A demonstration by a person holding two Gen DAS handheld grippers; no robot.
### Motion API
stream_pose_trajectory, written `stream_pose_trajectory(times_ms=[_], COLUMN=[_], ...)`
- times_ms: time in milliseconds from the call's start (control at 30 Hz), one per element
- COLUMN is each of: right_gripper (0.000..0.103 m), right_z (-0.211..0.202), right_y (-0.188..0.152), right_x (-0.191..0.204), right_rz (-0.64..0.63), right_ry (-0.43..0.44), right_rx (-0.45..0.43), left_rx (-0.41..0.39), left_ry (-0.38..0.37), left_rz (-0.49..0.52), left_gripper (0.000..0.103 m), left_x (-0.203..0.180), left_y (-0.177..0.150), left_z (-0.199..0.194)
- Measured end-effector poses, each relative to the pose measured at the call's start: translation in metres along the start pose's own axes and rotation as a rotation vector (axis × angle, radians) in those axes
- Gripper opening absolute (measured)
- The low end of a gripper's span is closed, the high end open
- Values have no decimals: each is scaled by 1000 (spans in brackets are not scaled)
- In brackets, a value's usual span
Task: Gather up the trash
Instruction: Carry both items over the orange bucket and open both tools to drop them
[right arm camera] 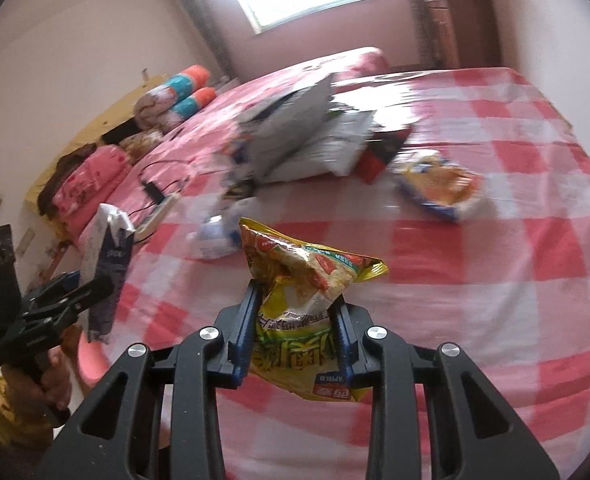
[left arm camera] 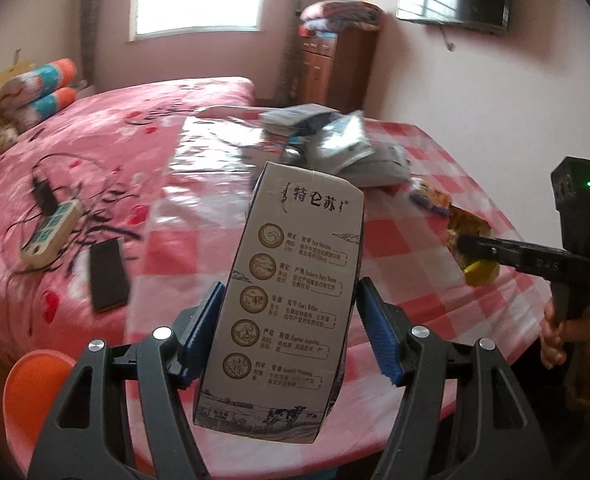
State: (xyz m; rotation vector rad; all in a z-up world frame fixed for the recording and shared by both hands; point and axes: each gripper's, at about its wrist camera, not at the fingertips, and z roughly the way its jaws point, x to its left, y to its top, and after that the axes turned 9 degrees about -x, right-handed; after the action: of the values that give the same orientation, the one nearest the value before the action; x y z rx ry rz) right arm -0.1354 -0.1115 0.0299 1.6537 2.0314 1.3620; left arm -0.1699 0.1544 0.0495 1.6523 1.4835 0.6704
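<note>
Both tongs are loaded. Our left gripper (left arm camera: 287, 332) is clamped across the sides of a milk carton (left arm camera: 291, 292), which stands nearly upright between the blue pads, lifted clear of the checked table (left arm camera: 395, 240). Our right gripper (right arm camera: 297, 328) is pinched shut on a yellow snack bag (right arm camera: 307, 304), the crumpled foil bunched between the jaws, its open mouth pointing to 12 o'clock in the right wrist view.

From the left camera, the right gripper sits at 3 o'clock with the bag dangling at its tip. From the right camera, the left gripper and carton hang at 9 o'clock, off the table edge.

More trash remains on the table: a heap of silver and white wrappers (right arm camera: 307, 140) at 12 o'clock and an orange-blue packet (right arm camera: 435, 184) at 1 o'clock. We see no bin in either view, only a pink stool (right arm camera: 91, 364) by the left hand, so we cannot say where the drop goes.

We judge the step to be carrying both pieces away. To do it well, we keep the squeeze steady, hold the carton upright in case of dregs, and avoid sweeping over the cables (left arm camera: 55, 200) on the bed (left arm camera: 135, 120).
</note>
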Motion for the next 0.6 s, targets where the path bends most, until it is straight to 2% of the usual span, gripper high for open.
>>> stream_pose_trajectory(times_ms=[167, 400, 600], right_gripper=[35, 35, 35], right_z=[17, 55, 88], right_y=[1, -5, -12], right_x=[50, 146, 218], right_rz=[-67, -183, -254], right_ry=[111, 321, 447], right_rx=[51, 164, 244], left_rx=[-26, -43, -46], left_ry=[106, 293, 437], left_rz=[-74, -199, -328], left_gripper=[68, 68, 68], left_x=[36, 102, 155], left_y=[-11, -37, -67], left_z=[-30, -74, -102])
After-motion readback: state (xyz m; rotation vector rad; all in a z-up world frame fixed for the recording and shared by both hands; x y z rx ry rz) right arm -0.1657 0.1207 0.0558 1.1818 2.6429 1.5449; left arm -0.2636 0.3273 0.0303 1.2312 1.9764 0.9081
